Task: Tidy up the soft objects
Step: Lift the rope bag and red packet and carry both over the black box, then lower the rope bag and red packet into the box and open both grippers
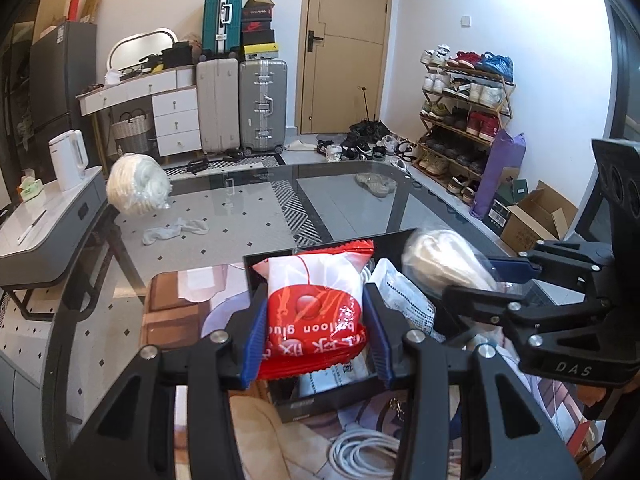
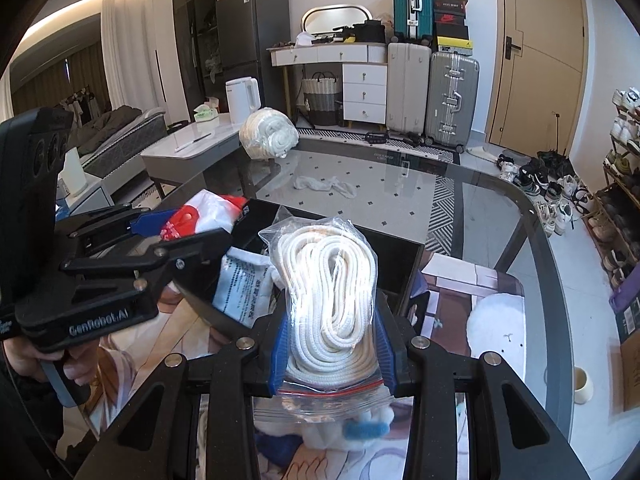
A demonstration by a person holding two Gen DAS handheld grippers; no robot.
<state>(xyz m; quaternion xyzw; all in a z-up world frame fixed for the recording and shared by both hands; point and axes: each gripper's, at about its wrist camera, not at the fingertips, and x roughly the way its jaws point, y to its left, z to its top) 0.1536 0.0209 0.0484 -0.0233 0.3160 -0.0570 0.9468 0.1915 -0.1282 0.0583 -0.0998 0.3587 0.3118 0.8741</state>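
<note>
Left gripper [image 1: 316,332] clamped on red-and-white balloon glue packet [image 1: 316,300], held over black box [image 1: 404,240] on glass table [image 1: 248,200]. Right gripper [image 2: 332,344] clamped on zip bag of white rope [image 2: 328,292], also above the box. White printed pouch [image 2: 244,288] inside box. Sock [image 1: 176,230] and wrapped rope bundle [image 1: 138,188] farther back on table.
</note>
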